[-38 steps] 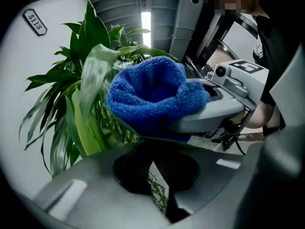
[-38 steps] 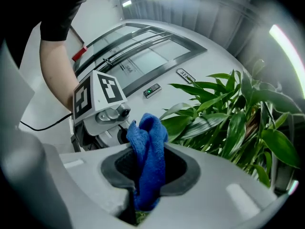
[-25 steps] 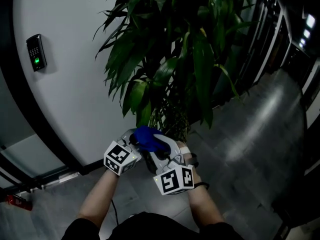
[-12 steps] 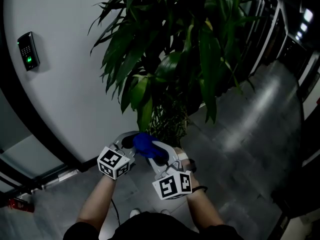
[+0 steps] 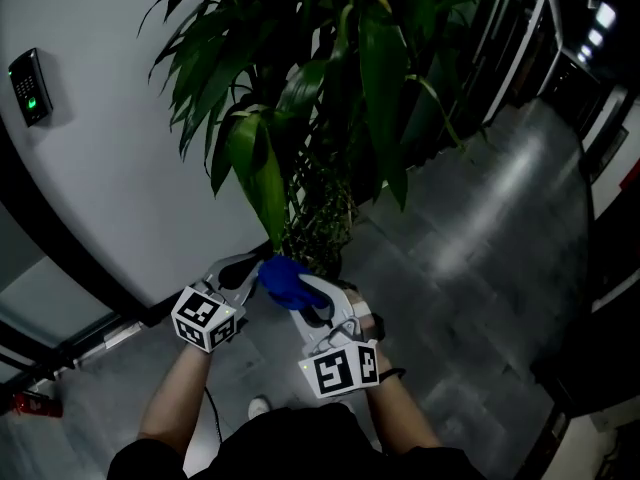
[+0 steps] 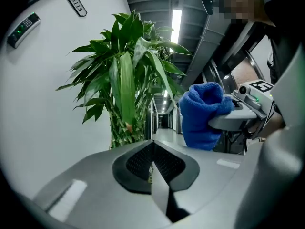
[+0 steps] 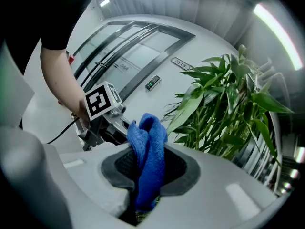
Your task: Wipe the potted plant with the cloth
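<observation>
A tall potted plant [image 5: 320, 88] with long green leaves stands by the curved white wall; it also shows in the left gripper view as the plant [image 6: 126, 87] and in the right gripper view as the plant [image 7: 228, 113]. My right gripper [image 5: 290, 283] is shut on a blue cloth [image 5: 282, 280], seen bunched between its jaws as the cloth [image 7: 148, 159]. My left gripper [image 5: 245, 268] sits just left of it, jaws shut with nothing between them [image 6: 152, 163]. Both grippers hang low in front of the plant's stems, below a drooping leaf [image 5: 262, 183]. The cloth [image 6: 202, 116] appears at the right of the left gripper view.
A curved white wall [image 5: 110, 168] with a keypad reader [image 5: 28, 86] is at the left. Grey tiled floor [image 5: 480, 258] runs to the right, with dark glass partitions [image 5: 520, 38] behind the plant. A cable hangs by my left arm [image 5: 180, 408].
Both grippers have shifted a little left and lower in the head view, still close together with the cloth held. The view has swung so the plant sits more to the left.
</observation>
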### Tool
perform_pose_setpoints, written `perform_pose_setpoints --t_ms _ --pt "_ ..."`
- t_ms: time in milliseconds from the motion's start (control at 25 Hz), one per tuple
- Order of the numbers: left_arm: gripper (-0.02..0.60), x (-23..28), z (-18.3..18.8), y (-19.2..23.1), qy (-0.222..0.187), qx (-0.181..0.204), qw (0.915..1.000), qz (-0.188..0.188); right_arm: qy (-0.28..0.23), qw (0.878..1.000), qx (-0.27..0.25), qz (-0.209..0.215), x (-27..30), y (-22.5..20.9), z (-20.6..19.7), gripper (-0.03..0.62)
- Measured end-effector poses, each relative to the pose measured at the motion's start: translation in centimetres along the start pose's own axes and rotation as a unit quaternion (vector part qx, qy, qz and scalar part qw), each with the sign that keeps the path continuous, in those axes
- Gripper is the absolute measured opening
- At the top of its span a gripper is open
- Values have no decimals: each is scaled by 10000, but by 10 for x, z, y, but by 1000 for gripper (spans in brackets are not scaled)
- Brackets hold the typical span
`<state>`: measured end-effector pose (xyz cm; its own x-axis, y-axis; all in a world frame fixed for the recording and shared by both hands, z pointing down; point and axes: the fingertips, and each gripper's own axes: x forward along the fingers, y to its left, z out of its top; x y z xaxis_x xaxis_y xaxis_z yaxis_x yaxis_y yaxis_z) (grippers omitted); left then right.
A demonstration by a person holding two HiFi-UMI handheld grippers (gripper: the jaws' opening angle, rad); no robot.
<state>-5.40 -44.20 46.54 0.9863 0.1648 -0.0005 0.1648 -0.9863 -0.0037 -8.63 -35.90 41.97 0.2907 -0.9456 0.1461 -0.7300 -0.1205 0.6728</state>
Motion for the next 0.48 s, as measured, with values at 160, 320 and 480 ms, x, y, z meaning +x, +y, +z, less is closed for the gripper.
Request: perform_pose_setpoints --t_ms 160,320,480 --pt "6 2 -3 -35 110 195 9989 400 -413 9984 264 264 -33 -4 -20 91" --pt "6 18 6 -60 -45 84 9926 1212 -790 9951 188 566 -63 -33 -47 91" --pt "6 30 4 -94 -270 -203 9812 1900 -1071 9913 263 723 -94 -60 -73 91"
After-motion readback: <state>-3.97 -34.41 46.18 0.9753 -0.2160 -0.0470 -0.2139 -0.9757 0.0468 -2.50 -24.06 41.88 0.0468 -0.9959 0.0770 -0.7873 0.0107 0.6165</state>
